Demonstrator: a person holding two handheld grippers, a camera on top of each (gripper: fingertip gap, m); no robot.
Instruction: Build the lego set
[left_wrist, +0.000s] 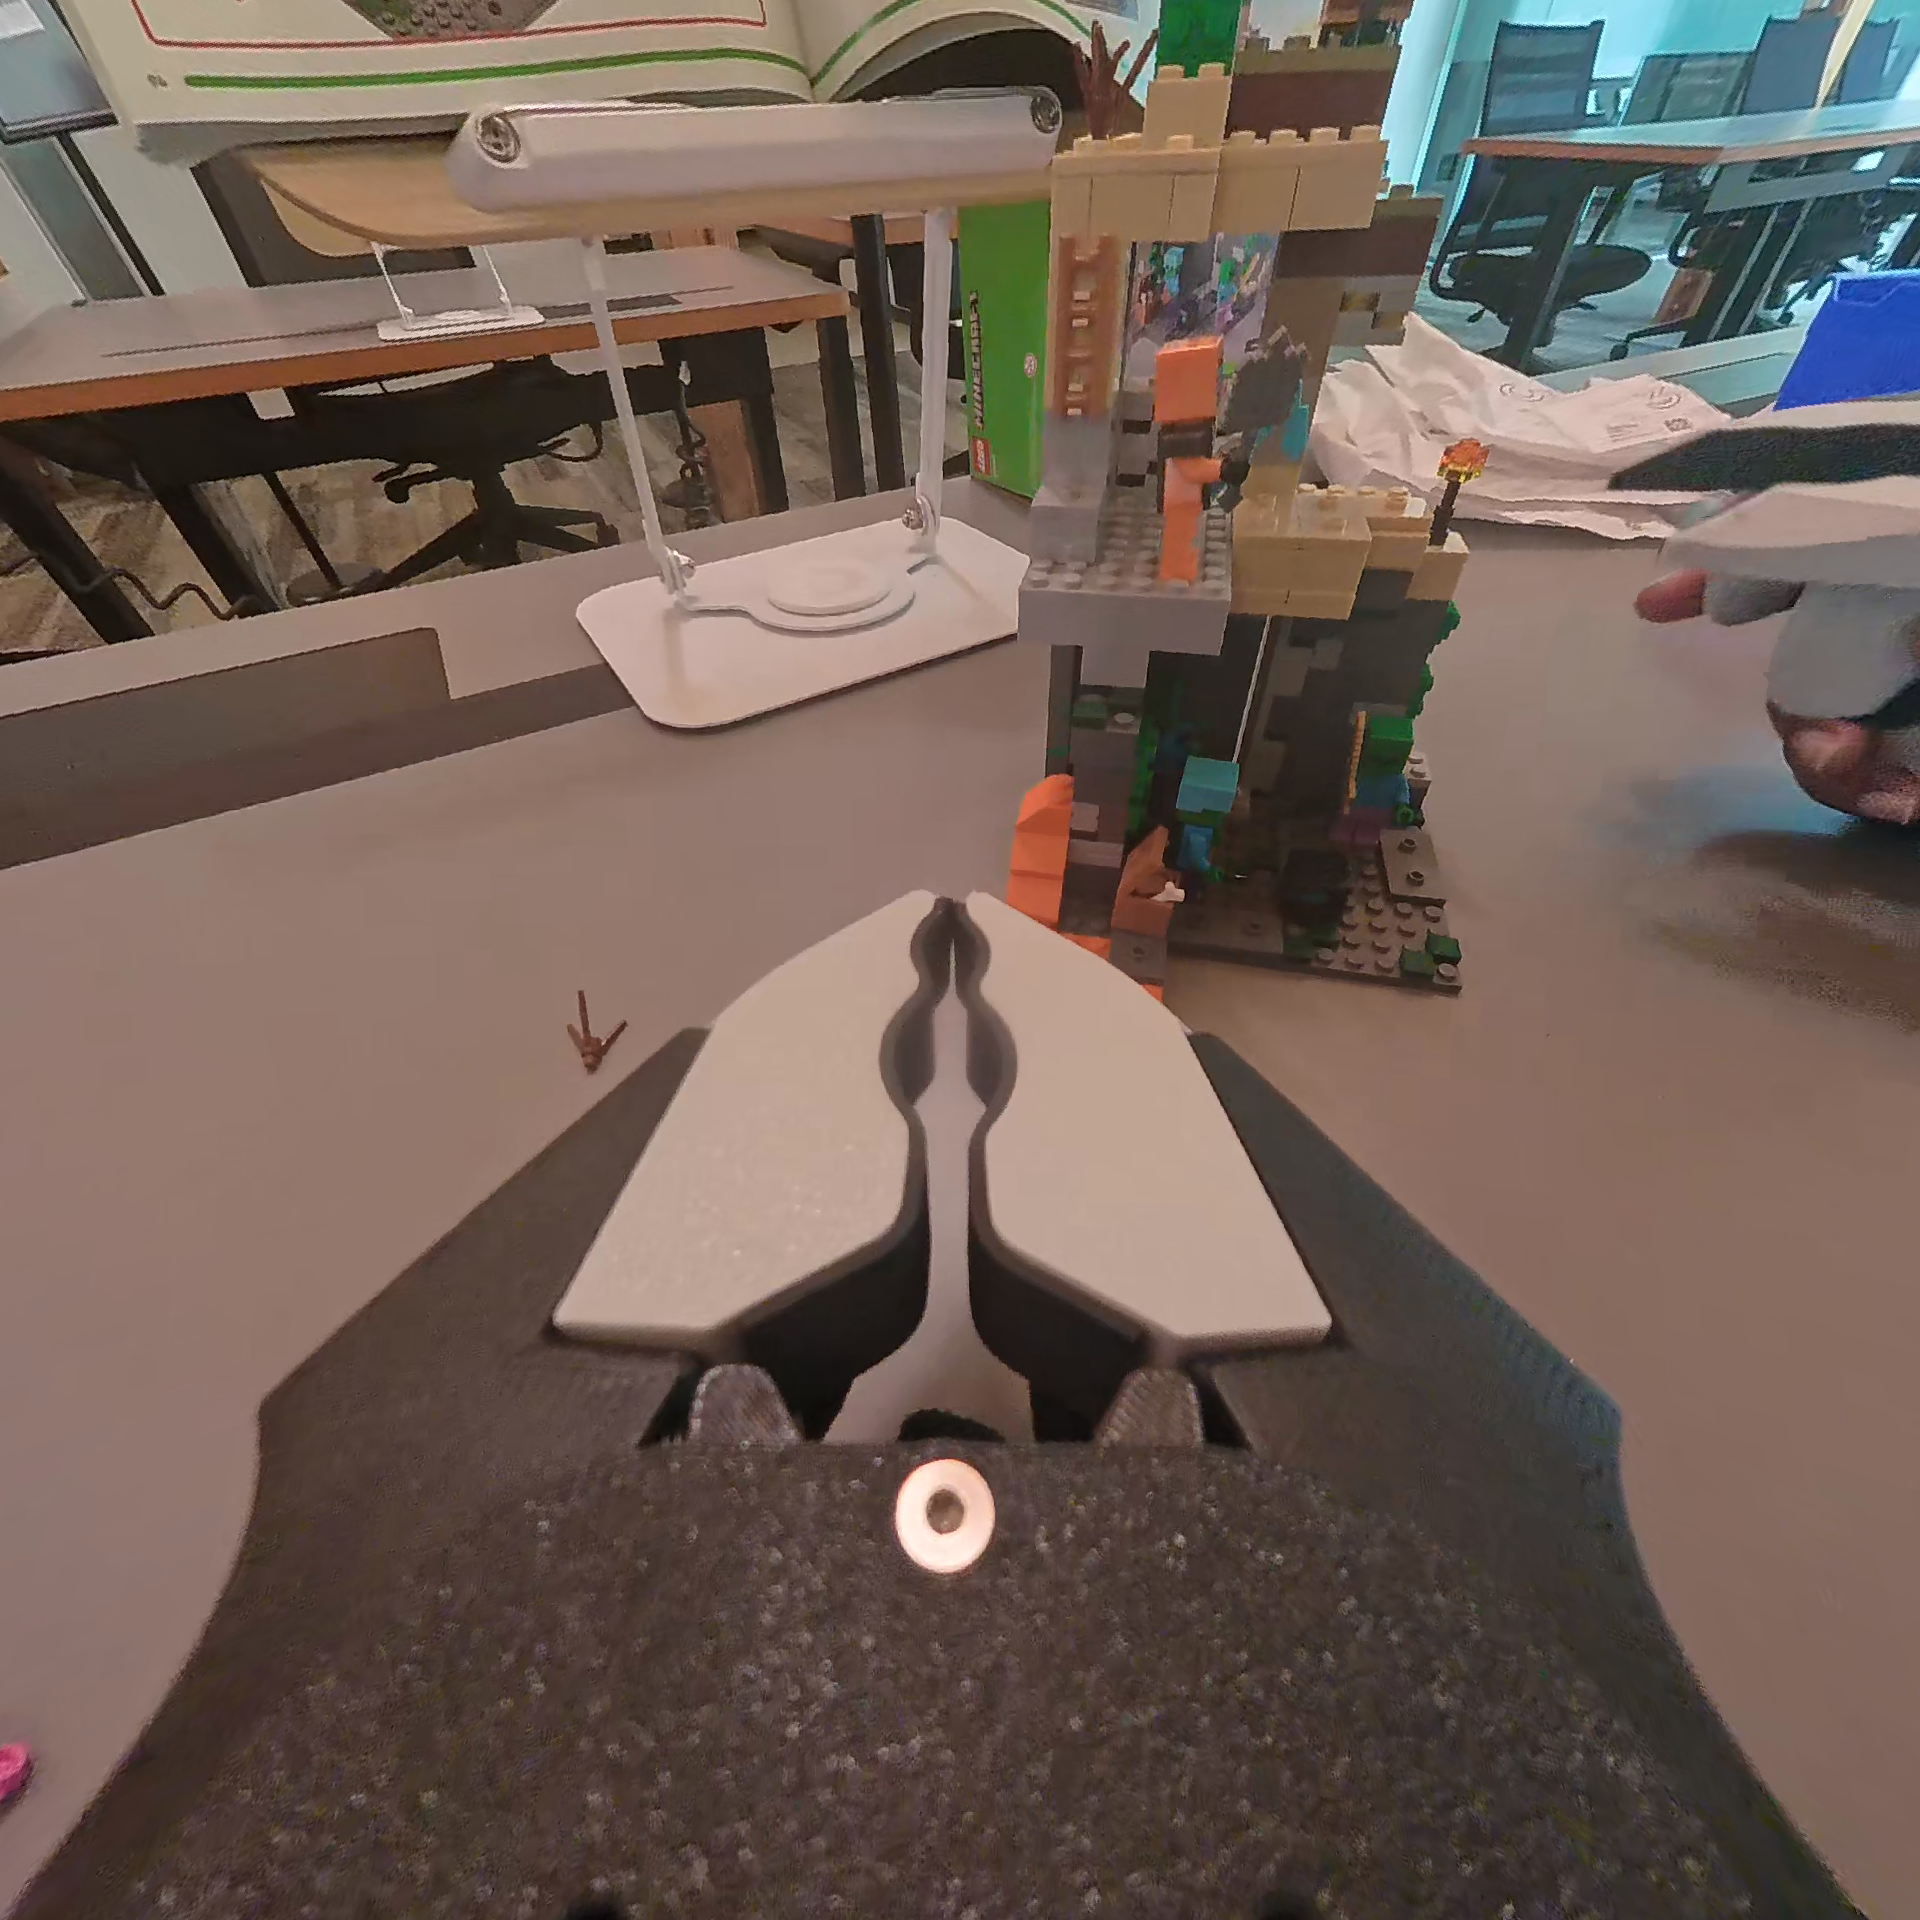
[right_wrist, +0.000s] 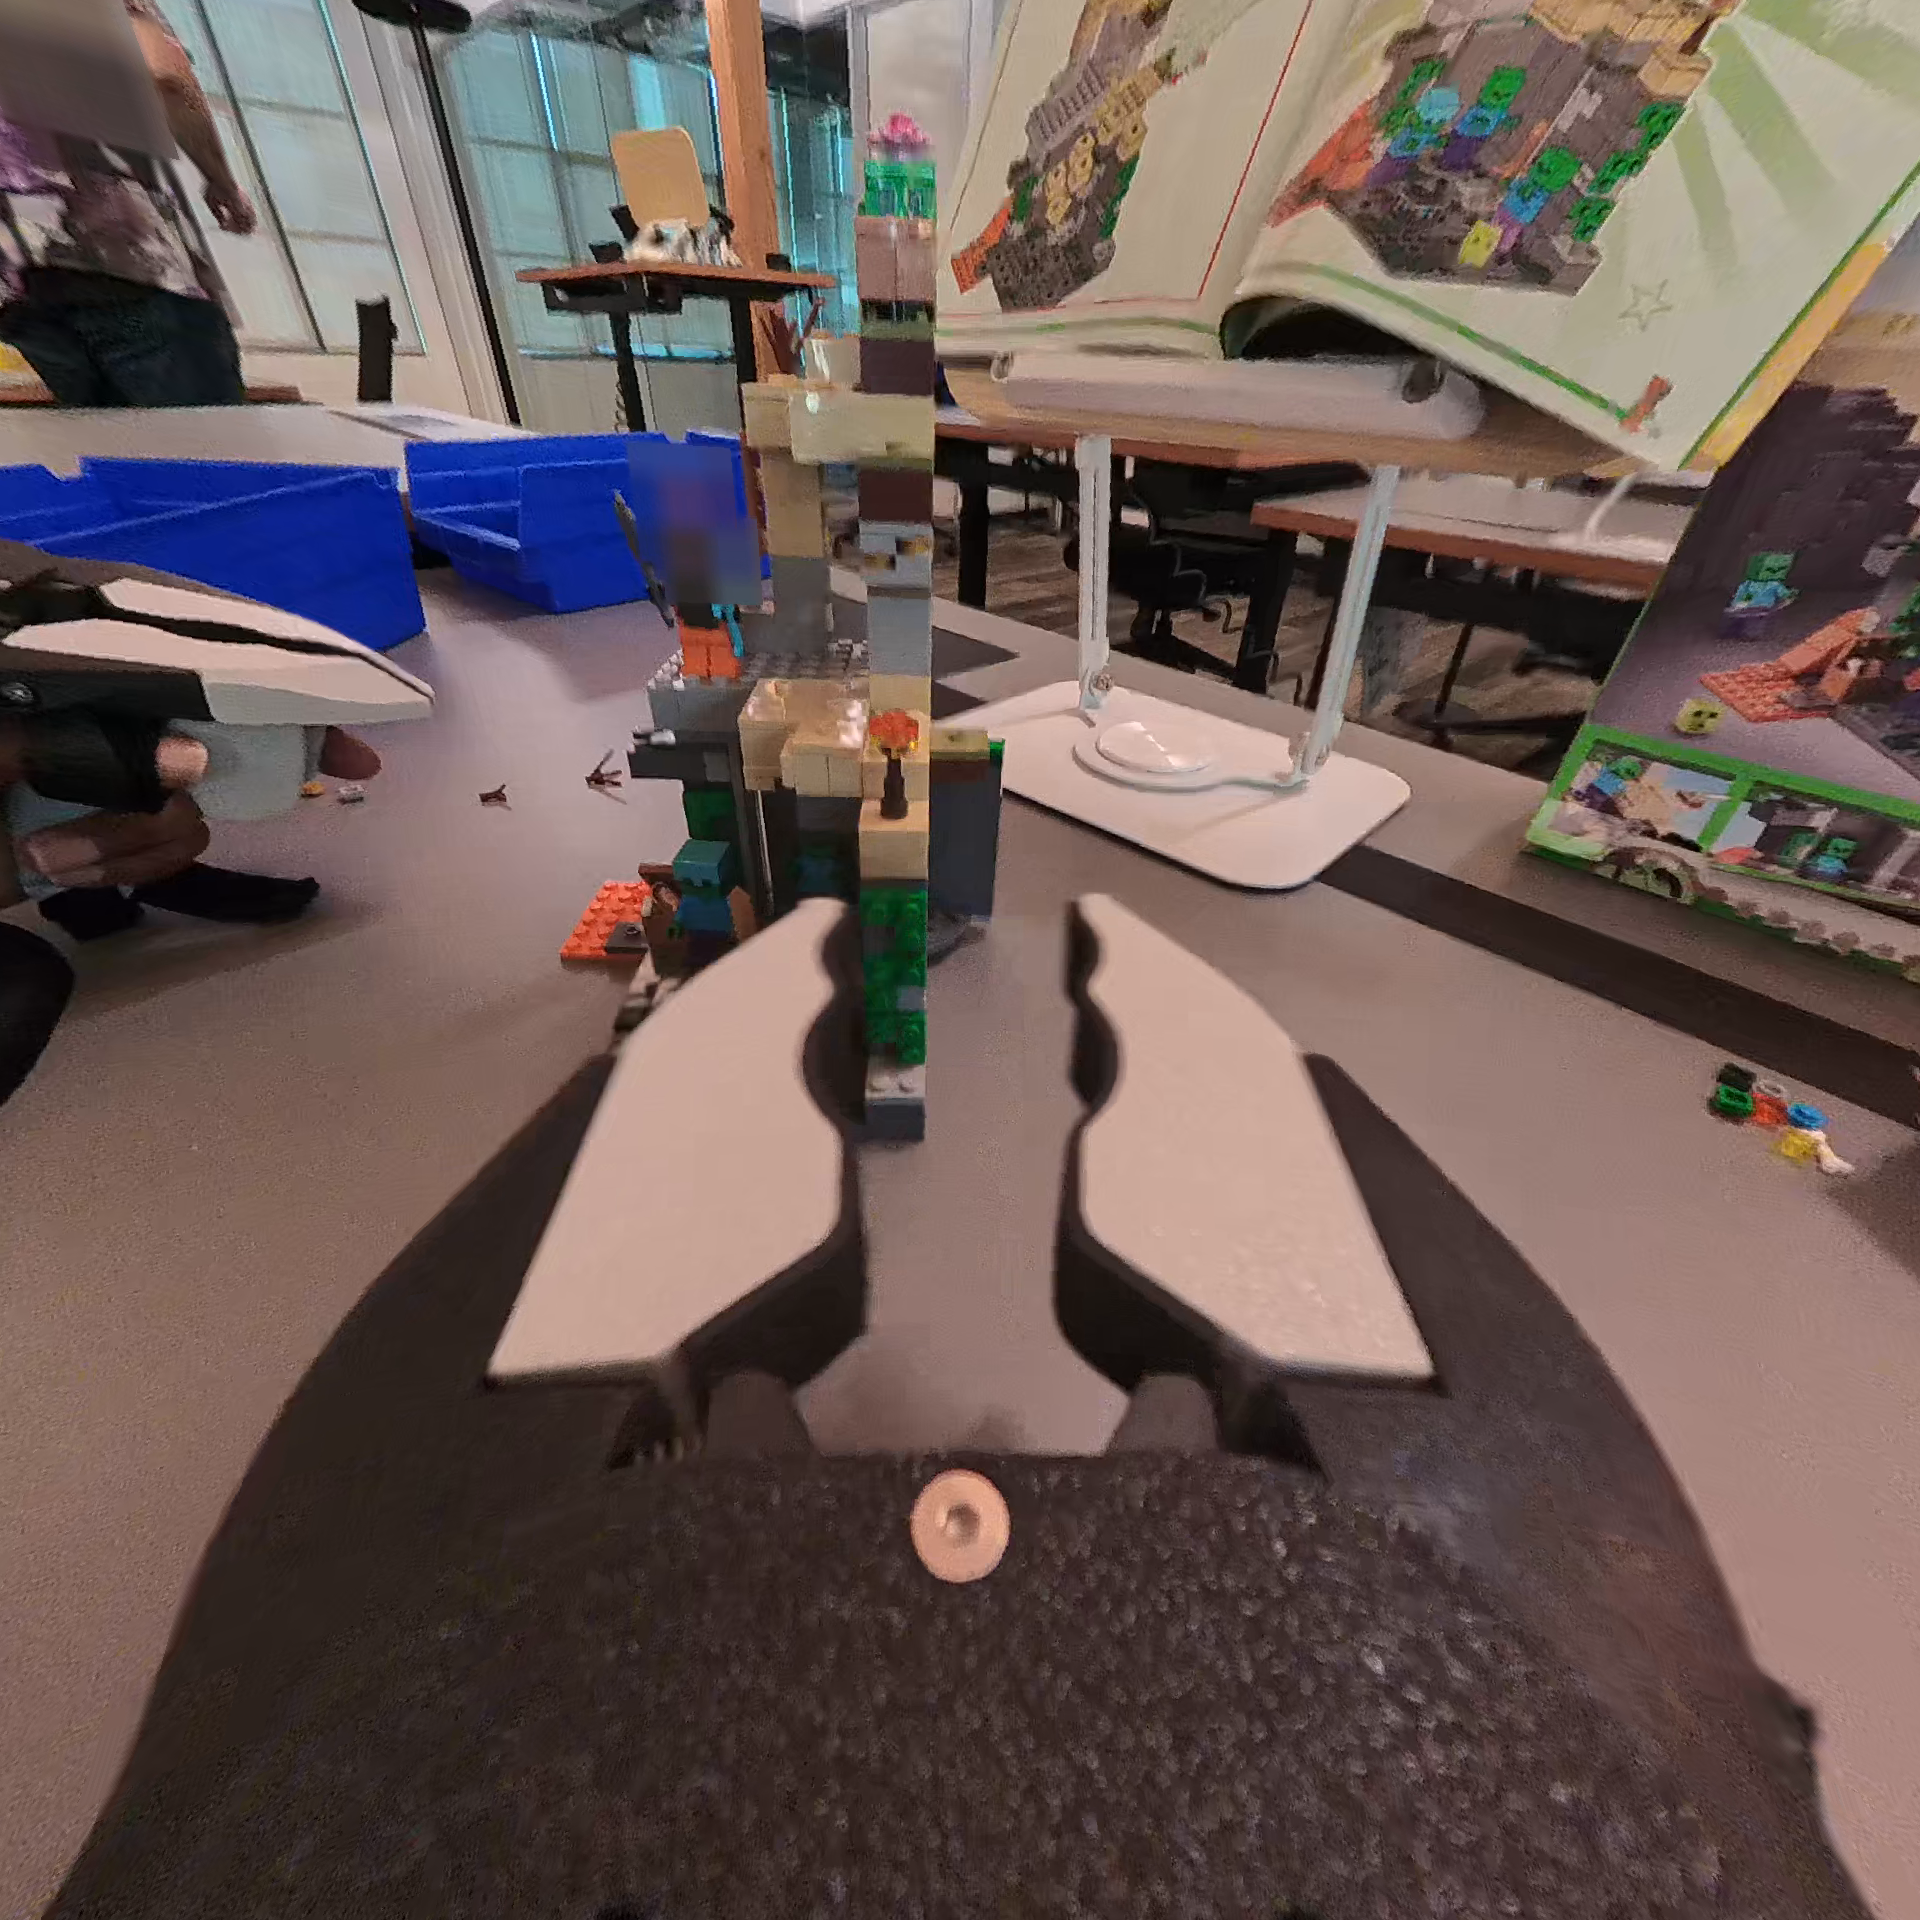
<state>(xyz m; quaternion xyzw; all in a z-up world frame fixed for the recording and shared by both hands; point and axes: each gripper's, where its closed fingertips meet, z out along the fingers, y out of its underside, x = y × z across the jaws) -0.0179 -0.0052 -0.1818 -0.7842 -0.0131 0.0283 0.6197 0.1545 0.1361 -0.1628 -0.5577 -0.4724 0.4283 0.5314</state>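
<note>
The lego tower (left_wrist: 1236, 582) stood upright on the grey tabletop (left_wrist: 416, 1039), a tall build of tan, grey, brown and green bricks on a dark studded base plate (left_wrist: 1340, 940). An orange figure (left_wrist: 1184, 468) stood on the tower's grey upper platform, and a teal-headed figure (left_wrist: 1205, 810) stood at the foot of the tower beside orange bricks. A small torch piece (left_wrist: 1455, 488) rose from the tan ledge on the tower's right side.

The left gripper (left_wrist: 948, 914) sat in front of the tower's base, low over the tabletop, with its fingers (left_wrist: 790, 1143) pressed together at the tips and nothing between them. A small brown twig piece (left_wrist: 594, 1034) lay on the tabletop to the left of the tower, just beside that gripper.

The right gripper (right_wrist: 961, 925) pointed at the tower from its other side, its fingers (right_wrist: 707, 1122) spread wide and empty, with the tower's green-and-grey corner column (right_wrist: 894, 997) showing in the gap; whether either finger touched it could not be told.

Behind the tower stood a white stand (left_wrist: 800, 613) carrying an open instruction booklet (right_wrist: 1403, 187). The green set box (right_wrist: 1766, 727) stood to the right of the tower in the right wrist view, with a few loose small pieces (right_wrist: 1777, 1122) on the tabletop in front of it. Blue bins (right_wrist: 260, 530) sat behind the tower on the left.
</note>
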